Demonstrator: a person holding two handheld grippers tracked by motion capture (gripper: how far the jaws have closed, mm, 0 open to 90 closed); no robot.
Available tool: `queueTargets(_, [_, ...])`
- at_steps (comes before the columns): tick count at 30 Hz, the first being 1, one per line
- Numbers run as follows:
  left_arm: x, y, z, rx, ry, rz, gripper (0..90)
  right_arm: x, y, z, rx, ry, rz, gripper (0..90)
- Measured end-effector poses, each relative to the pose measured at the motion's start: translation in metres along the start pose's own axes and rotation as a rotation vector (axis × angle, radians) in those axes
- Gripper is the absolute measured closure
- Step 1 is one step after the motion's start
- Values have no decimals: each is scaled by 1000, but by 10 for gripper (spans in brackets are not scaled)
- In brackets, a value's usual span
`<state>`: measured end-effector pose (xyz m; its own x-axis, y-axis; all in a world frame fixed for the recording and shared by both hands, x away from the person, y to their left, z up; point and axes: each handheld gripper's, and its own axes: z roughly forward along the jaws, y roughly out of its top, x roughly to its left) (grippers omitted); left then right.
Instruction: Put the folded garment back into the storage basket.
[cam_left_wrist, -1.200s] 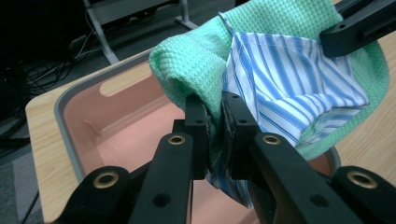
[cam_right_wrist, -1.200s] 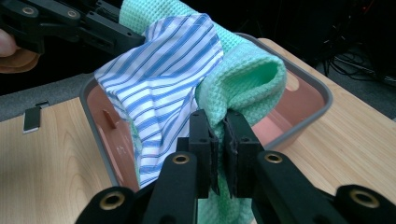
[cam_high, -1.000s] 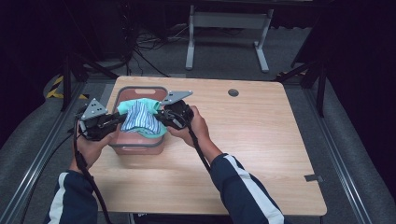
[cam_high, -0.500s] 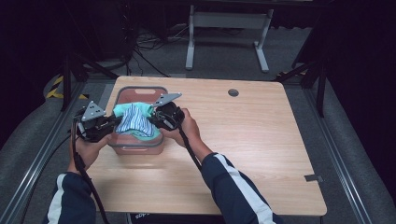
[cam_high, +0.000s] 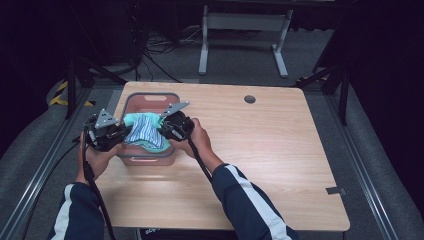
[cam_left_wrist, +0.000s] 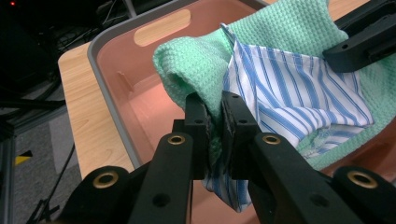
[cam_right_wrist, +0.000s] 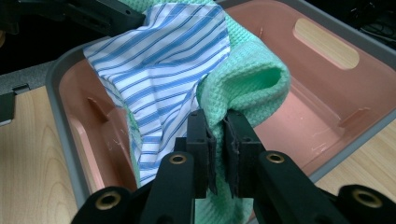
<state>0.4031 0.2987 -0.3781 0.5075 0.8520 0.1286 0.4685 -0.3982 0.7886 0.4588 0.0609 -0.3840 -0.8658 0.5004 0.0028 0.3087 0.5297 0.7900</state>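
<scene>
Wooden surface (cam_high: 280, 150), pale and bare apart from a pink plastic bin (cam_high: 131, 102) with a grey rim, set near its far left corner. Draped above the bin's open mouth, a bundle of two cloths: a green waffle-weave towel (cam_left_wrist: 289, 32) wrapped around a blue-and-white striped cloth (cam_left_wrist: 299, 88), stretched between two hand-held tools and sagging in the middle towards the bin's floor. Soft, light and limp by the look of it, likely to fold or slide wherever unsupported; best taken at a doubled edge or corner, where both layers can be pinched together.

Left gripper (cam_left_wrist: 214, 123) closed tight on a folded edge of the towel, striped cloth caught alongside, at the bundle's left end. Right gripper (cam_right_wrist: 216, 135) likewise clamped on the opposite fold, green and striped layers both between its jaws. Seen from above, left gripper (cam_high: 120, 131) and right gripper (cam_high: 162, 125) level with each other over the bin's near half, pointing inward. Both hands wrapped around the handles, forearms in dark, white-striped sleeves reaching in from the near edge, right arm angled across towards the left.
</scene>
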Motion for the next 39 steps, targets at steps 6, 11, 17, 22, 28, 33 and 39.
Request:
queueTargets(6, [2,-2,5,24,12,-3,768,-1,-2,7,24,-4,5,779])
queueTargets(11, [1,-1,4,7,11,-15,699,-2,-2,6,35,-11,2,754])
queueTargets(17, [-6,2,1,-2,6,8,679,-1,-2,0,35,-19,-6,727])
queueTargets(22, [-18,7,-1,-17,11,14,648,-1,-4,-9,36,-28,-21,703])
queueTargets(28, [-29,14,-4,-55,-5,8,603,-2,-8,-21,52,-50,-55,668])
queueTargets(33, [-44,17,-3,-92,-47,-21,596,-6,-13,-34,57,-75,-66,633])
queueTargets(39, [-77,25,3,-73,-78,72,583,-13,-21,-54,57,-108,-69,597])
